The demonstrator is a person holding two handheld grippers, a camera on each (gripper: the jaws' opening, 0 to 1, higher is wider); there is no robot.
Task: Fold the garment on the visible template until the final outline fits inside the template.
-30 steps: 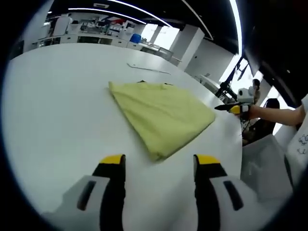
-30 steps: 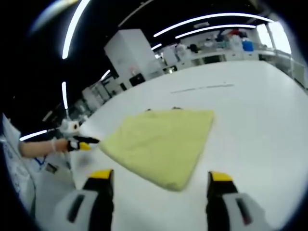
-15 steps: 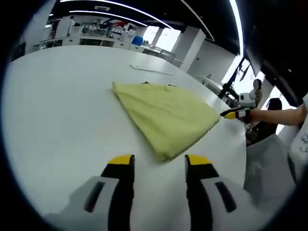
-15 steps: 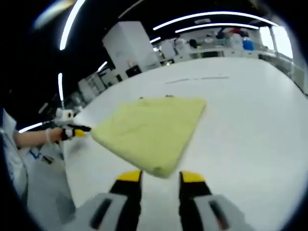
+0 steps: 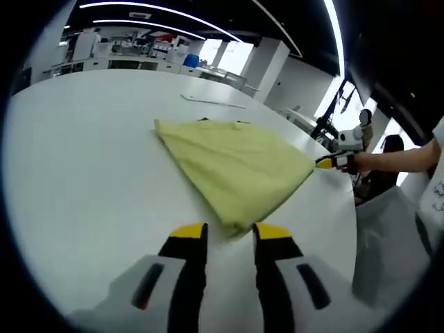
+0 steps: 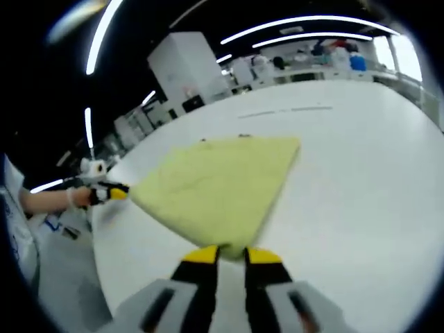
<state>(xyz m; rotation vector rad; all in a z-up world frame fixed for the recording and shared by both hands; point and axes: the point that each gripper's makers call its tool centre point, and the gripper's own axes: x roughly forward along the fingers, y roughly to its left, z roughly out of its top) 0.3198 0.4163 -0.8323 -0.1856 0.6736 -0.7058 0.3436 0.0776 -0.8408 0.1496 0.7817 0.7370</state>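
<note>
Right gripper view: the right gripper point(image 6: 229, 255) is nearly closing at the folded yellow cloth garment's point(image 6: 216, 186) near corner; the left gripper point(image 5: 230, 232) is doing likewise at its own corner. Thin grips may be slipping, undoing folds.

Open-plan lab: white table point(image 5: 83, 159), ceiling light strips point(image 6: 305, 28), cluttered benches point(image 5: 139, 55) behind

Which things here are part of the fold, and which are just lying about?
Job: yellow garment, folded on the white table; left gripper and right gripper, each at a garment corner.
Lying about: thin strip on the table beyond; background benches.
</note>
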